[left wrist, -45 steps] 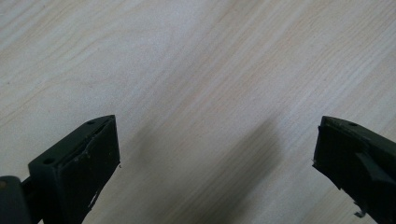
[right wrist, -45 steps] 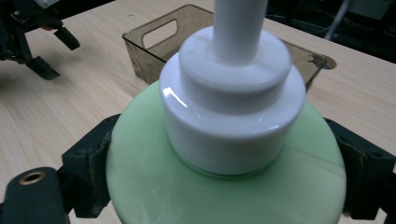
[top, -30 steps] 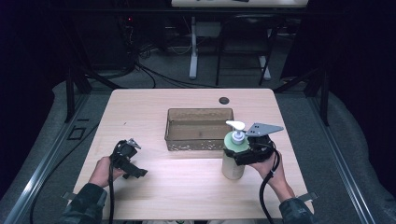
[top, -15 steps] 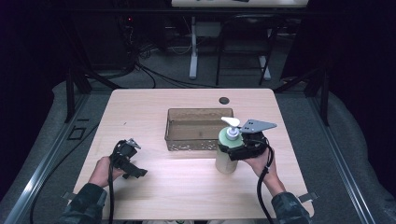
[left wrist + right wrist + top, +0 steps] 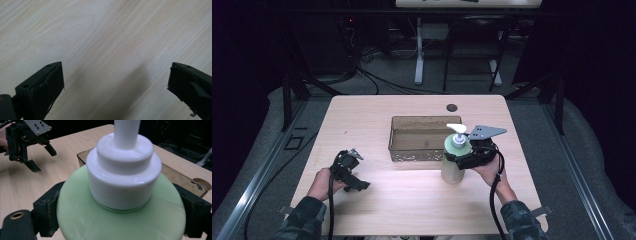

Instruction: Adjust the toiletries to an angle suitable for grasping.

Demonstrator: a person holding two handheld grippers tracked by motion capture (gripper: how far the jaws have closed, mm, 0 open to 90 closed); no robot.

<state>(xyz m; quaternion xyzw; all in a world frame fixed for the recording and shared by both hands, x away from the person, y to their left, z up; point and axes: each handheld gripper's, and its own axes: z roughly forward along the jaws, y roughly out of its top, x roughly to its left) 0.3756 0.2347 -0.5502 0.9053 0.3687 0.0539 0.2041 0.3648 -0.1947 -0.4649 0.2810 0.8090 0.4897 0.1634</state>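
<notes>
A pale green pump bottle (image 5: pixel 452 172) with a white pump head stands upright just in front of the tray's right front corner. My right gripper (image 5: pixel 458 157) is shut on its shoulder. In the right gripper view both black jaws press the sides of the green shoulder of the bottle (image 5: pixel 120 220), below the white collar. My left gripper (image 5: pixel 354 179) is held low over the table at the left, open, with nothing between its fingers (image 5: pixel 47 87). The bare wood of the table (image 5: pixel 107 37) lies under it. The left gripper (image 5: pixel 42 158) also appears far off in the right gripper view.
A brown see-through tray (image 5: pixel 399 137) sits mid-table, behind the bottle. A small dark round spot (image 5: pixel 452 107) lies near the table's far edge. Cables trail from both grippers to the near edge. Dark floor, cables and table legs lie beyond.
My right gripper has carried the bottle a little to the left, closer to the tray's front. The left gripper has stayed where it was.
</notes>
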